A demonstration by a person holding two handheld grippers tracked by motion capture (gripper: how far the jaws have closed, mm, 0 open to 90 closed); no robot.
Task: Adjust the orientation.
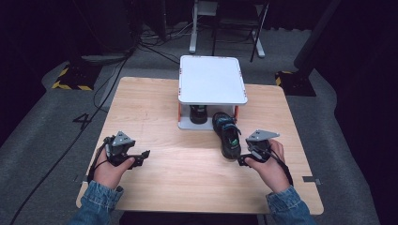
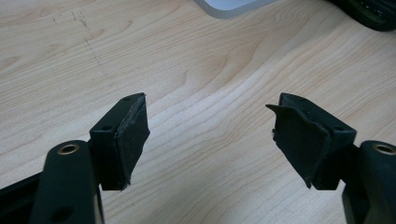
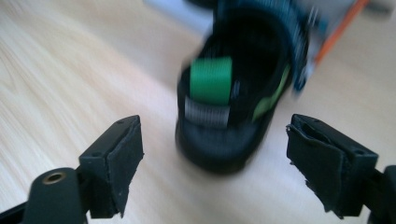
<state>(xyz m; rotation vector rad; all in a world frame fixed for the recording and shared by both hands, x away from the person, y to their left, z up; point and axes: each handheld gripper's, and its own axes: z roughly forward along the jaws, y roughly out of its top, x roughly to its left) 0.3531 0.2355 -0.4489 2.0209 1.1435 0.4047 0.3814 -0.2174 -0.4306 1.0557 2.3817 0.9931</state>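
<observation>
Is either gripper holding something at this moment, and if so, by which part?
Nothing is held. The right gripper is open, with the shoe's heel just ahead of it, untouched. The left gripper is open over the table.

A black shoe [image 1: 226,135] with green and blue trim was seen lying on the wooden surface [image 1: 187,178], its toe at a white two-tier rack [image 1: 212,79]. The right gripper [image 1: 244,161] was held just beside its heel. The left gripper [image 1: 143,156] was held well apart, near the surface's left edge.
</observation>
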